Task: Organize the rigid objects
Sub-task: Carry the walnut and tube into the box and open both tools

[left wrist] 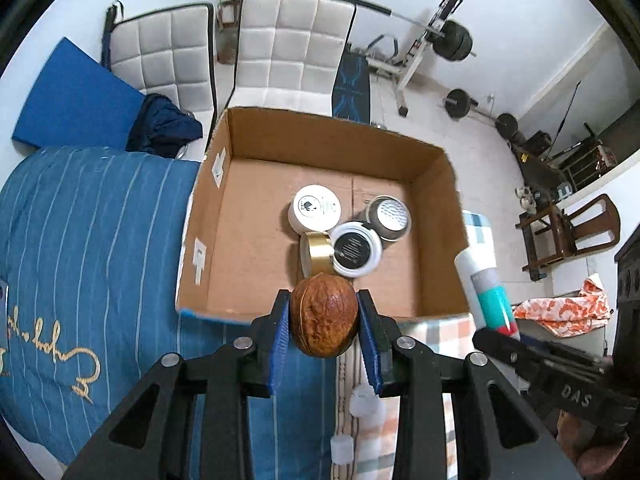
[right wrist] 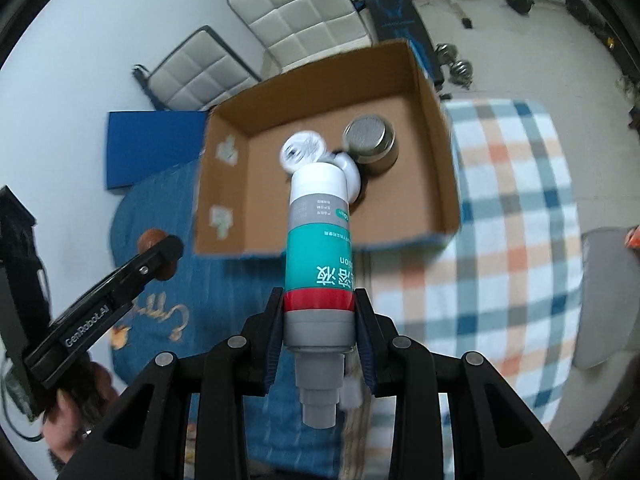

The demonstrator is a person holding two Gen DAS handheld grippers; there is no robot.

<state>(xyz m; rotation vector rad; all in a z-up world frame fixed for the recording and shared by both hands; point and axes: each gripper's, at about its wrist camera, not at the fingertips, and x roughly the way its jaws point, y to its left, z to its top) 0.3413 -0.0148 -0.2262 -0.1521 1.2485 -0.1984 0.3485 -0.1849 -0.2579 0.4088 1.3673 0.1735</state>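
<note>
A brown wrinkled walnut [left wrist: 323,314] is clamped by the left gripper [left wrist: 324,320]; a teal-and-grey plastic bottle [right wrist: 318,256] is clamped by the right gripper [right wrist: 319,320], before an open cardboard box [left wrist: 434,168]

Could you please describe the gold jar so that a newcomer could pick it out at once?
Look inside the cardboard box on the bed. Four round containers cluster near its middle. The gold jar is the only one tipped on its side, touching the black-lidded white jar.

Wrinkled woody walnut [left wrist: 323,316], matt cardboard box [left wrist: 248,236] (1 shiny gold metal lid [left wrist: 316,252] inside), smooth plastic bottle [right wrist: 318,256].
</note>
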